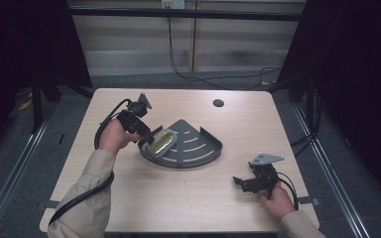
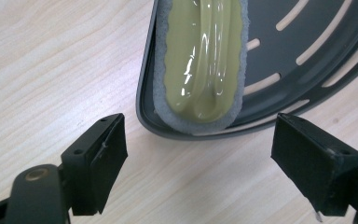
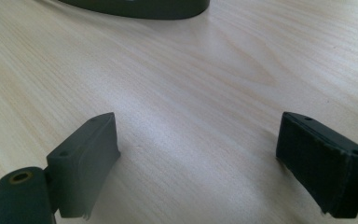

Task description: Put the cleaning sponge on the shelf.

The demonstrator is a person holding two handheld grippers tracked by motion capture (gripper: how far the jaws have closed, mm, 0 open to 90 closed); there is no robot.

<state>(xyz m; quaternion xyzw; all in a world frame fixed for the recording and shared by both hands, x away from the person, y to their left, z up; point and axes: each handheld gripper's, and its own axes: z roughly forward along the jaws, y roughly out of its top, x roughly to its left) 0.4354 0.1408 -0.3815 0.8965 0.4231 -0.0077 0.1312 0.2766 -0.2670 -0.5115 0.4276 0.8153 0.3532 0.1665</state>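
Observation:
A dark grey fan-shaped tray (image 1: 201,148) with slots lies at the middle of the table. In its left corner rests an olive-green sponge-like pad (image 1: 162,141) with a grey foam edge. My left gripper (image 1: 148,137) hovers at that corner, open. In the left gripper view the pad (image 2: 201,60) lies just beyond the spread jaws (image 2: 200,154), inside the tray rim (image 2: 144,107). My right gripper (image 1: 242,182) is open over bare wood at the front right, well away from the tray. The right gripper view has bare table between the pads and the tray's edge (image 3: 140,7) far off.
The wooden table (image 1: 129,198) has a round cable hole (image 1: 218,103) at the back. Black curtains and frame posts flank both sides. Cables trail from each gripper toward the front edge. Bare wood lies in front of the tray.

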